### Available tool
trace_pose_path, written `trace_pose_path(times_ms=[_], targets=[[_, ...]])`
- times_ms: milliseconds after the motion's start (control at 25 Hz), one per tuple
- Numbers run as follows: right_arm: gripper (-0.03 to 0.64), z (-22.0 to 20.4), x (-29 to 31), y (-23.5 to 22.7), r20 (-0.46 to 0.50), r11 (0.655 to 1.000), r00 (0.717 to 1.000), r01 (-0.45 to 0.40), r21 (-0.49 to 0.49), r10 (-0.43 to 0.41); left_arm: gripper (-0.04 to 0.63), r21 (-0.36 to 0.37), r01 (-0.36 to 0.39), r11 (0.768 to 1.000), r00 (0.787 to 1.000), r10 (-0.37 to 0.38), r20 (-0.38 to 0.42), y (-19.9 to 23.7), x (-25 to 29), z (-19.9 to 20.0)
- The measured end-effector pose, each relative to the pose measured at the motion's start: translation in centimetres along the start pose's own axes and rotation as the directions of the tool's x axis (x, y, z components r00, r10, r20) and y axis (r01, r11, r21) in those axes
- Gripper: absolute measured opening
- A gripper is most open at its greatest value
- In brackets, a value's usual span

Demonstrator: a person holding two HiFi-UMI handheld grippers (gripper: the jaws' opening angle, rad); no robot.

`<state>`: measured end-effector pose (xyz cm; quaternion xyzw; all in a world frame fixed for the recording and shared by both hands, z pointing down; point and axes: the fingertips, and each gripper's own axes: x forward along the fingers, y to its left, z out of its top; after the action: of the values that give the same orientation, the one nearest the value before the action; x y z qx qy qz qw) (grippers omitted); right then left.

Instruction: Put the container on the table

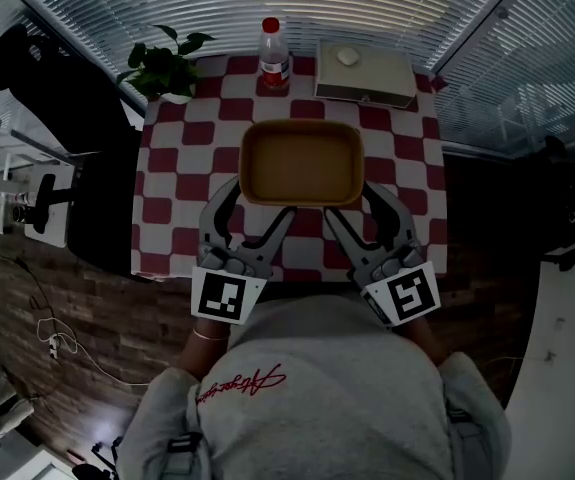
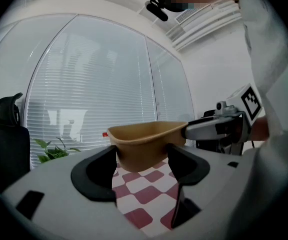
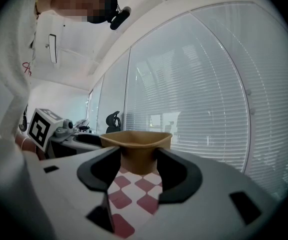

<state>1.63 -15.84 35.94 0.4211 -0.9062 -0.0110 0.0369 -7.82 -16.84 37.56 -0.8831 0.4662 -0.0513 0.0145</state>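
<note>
Tan plastic is filling the centre of the head view: the container (image 1: 301,162) is sitting between both grippers over the middle of the red-and-white checked table (image 1: 172,218). The left gripper (image 1: 260,200) is reaching in from the lower left and the right gripper (image 1: 352,203) from the lower right. Both are pointing level and angling toward each other in front of the person's grey top (image 1: 307,388).

In the left gripper view the jaws are clamping the container's near-left corner, with a pad pressing on either side of it. In the right gripper view the jaws are gripping the near-right corner the same way. Whether the container's base is touching the cloth I cannot tell.

The table's near edge is running just under the gripper bodies at the lower middle of the frame. Open checks are lying to the left and right of the container. A band of cloth is separating its far rim from the things along the table's upper edge: a potted plant (image 1: 167,63) at the upper left corner, a red-capped bottle (image 1: 274,54) at the middle, and a white box (image 1: 365,76) at the upper right, bearing a small pale object (image 1: 347,56). A black chair (image 1: 27,58) is standing off the table's left side.

The container is showing only its bare tan floor inside.
</note>
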Motion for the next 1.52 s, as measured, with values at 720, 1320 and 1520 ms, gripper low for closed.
trace_pose_path(times_ms=[720, 1320, 1520], targets=[[0.229, -1.7, -0.3, 0.1, -0.040, 1.000, 0.999, 0.008, -0.003, -0.008, 0.327, 0.026, 0.014, 1.000, 0.999, -0.013, -0.038, -0.4, 0.1, -1.5], [0.225, -3.6, 0.1, -0.3, -0.099, 1.000, 0.995, 0.016, -0.008, -0.017, 0.327, 0.028, 0.012, 1.000, 0.996, -0.010, -0.090, -0.3, 0.8, -3.4], [0.225, -4.1, 0.2, -0.5, -0.110, 1.000, 0.994, 0.014, -0.008, -0.015, 0.327, 0.021, 0.014, 1.000, 0.995, -0.012, -0.098, -0.3, 1.2, -3.9]])
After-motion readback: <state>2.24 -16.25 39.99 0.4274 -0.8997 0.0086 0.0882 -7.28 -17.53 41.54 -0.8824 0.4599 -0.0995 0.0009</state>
